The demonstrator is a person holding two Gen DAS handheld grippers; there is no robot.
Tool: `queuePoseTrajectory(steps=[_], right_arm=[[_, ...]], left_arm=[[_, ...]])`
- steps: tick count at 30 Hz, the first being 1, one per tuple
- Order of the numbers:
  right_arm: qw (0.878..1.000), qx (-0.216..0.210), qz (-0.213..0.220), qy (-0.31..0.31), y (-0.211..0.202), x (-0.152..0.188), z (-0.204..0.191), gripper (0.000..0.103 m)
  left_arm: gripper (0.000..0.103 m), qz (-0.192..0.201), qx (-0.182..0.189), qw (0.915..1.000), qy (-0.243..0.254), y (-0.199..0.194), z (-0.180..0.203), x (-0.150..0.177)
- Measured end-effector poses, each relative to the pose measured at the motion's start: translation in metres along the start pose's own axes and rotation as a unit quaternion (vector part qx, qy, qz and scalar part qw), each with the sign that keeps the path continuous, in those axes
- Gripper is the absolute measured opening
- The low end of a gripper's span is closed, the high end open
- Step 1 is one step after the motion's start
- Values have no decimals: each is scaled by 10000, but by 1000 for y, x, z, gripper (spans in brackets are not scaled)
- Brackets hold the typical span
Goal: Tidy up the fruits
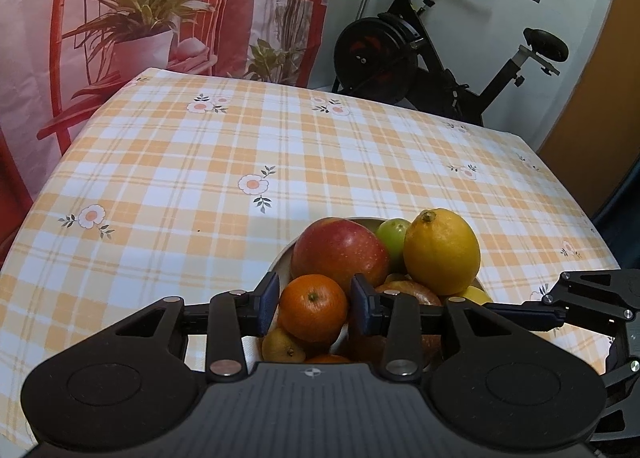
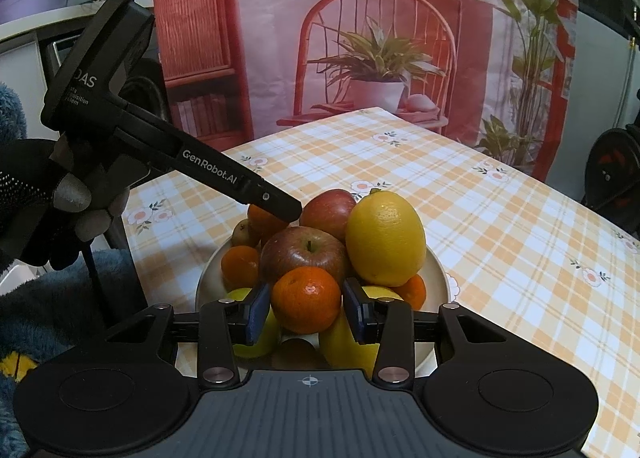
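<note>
Fruits lie heaped in the bowl [image 2: 438, 270] on the checked surface [image 1: 168, 161]; left gripper [image 1: 313, 304] and right gripper [image 2: 306, 310] each straddle a mandarin [image 1: 313, 308] [image 2: 306, 300], fingers parted, apparently poised to grasp; contact unclear.

Printed backdrop [image 2: 360, 37], checked tablecloth [image 1: 200, 161], exercise bike [image 1: 420, 53] behind.

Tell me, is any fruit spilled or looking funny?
Nothing is spilled. All the fruit sits heaped in the bowl, though the big lemon perches high on the pile, leaning against the apple.
</note>
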State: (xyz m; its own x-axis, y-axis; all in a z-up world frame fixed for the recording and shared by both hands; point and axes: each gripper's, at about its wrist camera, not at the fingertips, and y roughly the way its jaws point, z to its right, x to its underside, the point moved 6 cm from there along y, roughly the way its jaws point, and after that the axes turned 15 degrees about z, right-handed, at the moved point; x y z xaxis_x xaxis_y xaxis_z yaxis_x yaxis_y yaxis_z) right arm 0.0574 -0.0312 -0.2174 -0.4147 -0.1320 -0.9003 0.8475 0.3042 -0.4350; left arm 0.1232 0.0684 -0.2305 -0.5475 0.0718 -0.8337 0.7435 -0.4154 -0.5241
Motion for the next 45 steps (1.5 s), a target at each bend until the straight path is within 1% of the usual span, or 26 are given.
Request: queuePoseTrajectory(steps=[5,7,9,22,25,26,27,28,29,30,32,33,34,35,36,37,38,41,42,45], right_arm=[[10000,12,0,-12,0,0,0,40],[10000,31,3,-30,-1,0,0,44],[10000,43,13,-40,-1,0,0,46],[10000,61,42,-27,-5,1,2,46],[9998,134,116,-9,-9,-1,5,48],[9998,159,152,32,-11,-3,7,51],[9996,192,192,65,-13,-6,9,54],[9994,240,249,86,-16,-8,11,59],[9990,303,314,105,-19,-10,14,64],[9985,375,378,133,-23,-13,17,66],[9971,543,496,208,-30,-17,24,71],[9961,638,555,249,-33,-20,27,76],[9948,739,630,296,-37,-23,32,79],[9934,834,711,346,-42,-26,37,81],[9918,924,783,397,-46,-28,41,84],[9899,1023,860,467,-51,-31,45,88],[9879,1105,939,543,-55,-34,50,90],[9816,1299,1160,777,-70,-41,63,98],[9797,1353,1206,860,-74,-43,67,101],[9739,1478,1335,1091,-86,-48,76,103]], left_arm=[[43,18,-10,10000,-28,-1,0,0],[43,30,-20,10000,-51,-2,-1,-1],[43,42,-22,10000,-71,-2,-1,-2],[48,140,-81,9998,-95,-6,0,-3],[52,229,-114,9995,-158,-12,0,-6],[53,255,-128,9995,-167,-14,0,-8],[56,288,-149,9993,-175,-17,0,-9],[58,336,-182,9991,-189,-20,1,-11],[63,395,-225,9987,-212,-23,1,-12],[68,464,-268,9983,-239,-28,2,-14],[73,558,-335,9975,-264,-34,3,-18],[75,607,-382,9971,-264,-37,4,-21],[79,659,-415,9966,-251,-41,6,-23],[84,733,-456,9960,-219,-45,8,-26],[90,807,-500,9953,-173,-48,10,-30],[93,874,-542,9946,-123,-52,12,-33],[98,936,-597,9938,-68,-56,14,-37],[103,1017,-736,9921,62,-62,20,-47],[103,1002,-786,9918,122,-64,23,-50],[103,1008,-799,9914,240,-68,31,-57]])
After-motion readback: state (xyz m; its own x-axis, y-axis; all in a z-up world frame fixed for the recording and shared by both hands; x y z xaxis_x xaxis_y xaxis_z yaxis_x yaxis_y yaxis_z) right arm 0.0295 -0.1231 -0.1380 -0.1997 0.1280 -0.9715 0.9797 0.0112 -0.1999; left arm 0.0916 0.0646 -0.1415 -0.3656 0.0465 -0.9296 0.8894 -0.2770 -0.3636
